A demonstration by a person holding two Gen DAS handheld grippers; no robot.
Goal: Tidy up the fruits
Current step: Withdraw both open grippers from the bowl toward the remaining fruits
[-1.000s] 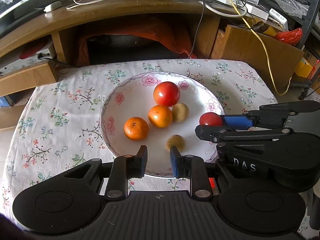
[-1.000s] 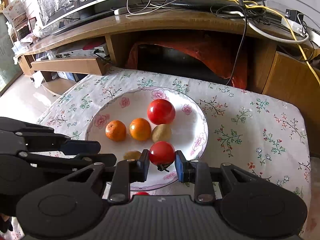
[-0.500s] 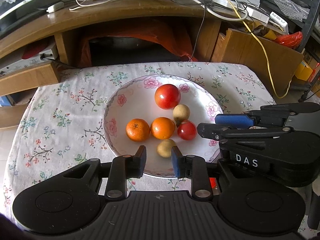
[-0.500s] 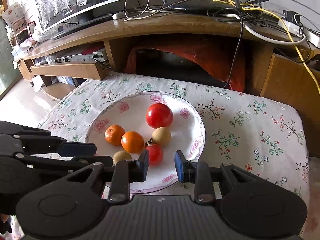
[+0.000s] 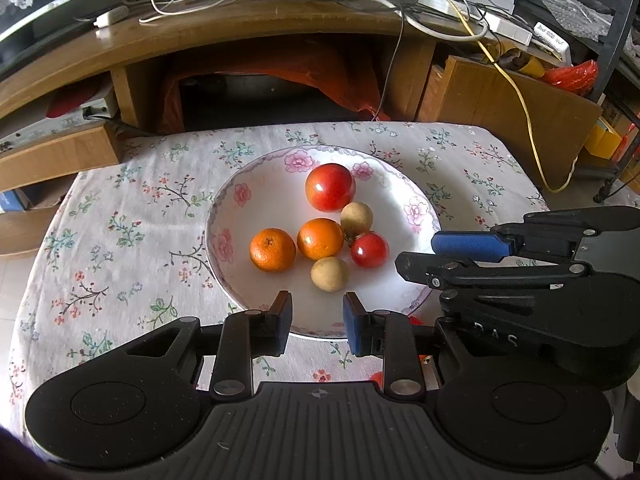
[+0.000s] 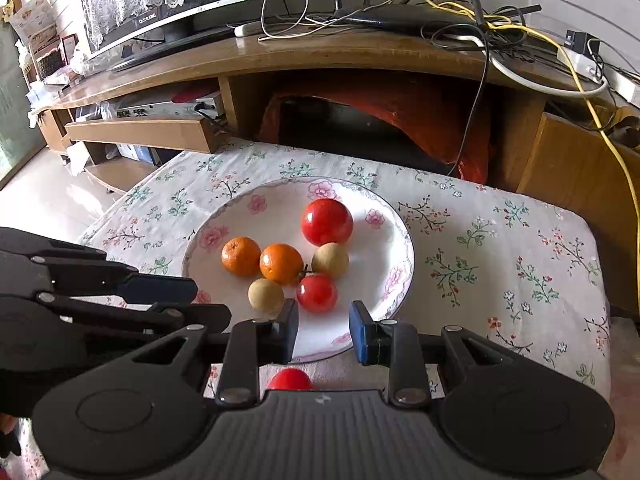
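A white floral plate [image 5: 264, 208] [image 6: 384, 288] holds a large red tomato [image 5: 330, 187] [image 6: 327, 222], two oranges [image 5: 272, 249] [image 6: 241, 256], two small tan fruits [image 5: 329, 274] [image 6: 266, 293] and a small red tomato [image 5: 369, 249] [image 6: 316, 293]. My left gripper [image 5: 316, 316] hovers open at the plate's near rim, nothing between its fingers. My right gripper [image 6: 323, 330] [image 5: 418, 254] is open just behind the small tomato, apart from it. Another red fruit [image 6: 290, 379] lies on the cloth under the right gripper, mostly hidden.
The plate sits on a small table with a flowered cloth [image 5: 120, 220] [image 6: 500, 260]. Behind stands a wooden TV bench [image 5: 240, 28] with tangled cables [image 6: 460, 28] and an orange bag [image 6: 400, 112] in its recess. Cloth lies bare to the left and right of the plate.
The right gripper opened and let the small red tomato go onto the plate, then drew back. The tomato settled beside an orange and the tan fruits. The left gripper stayed put.
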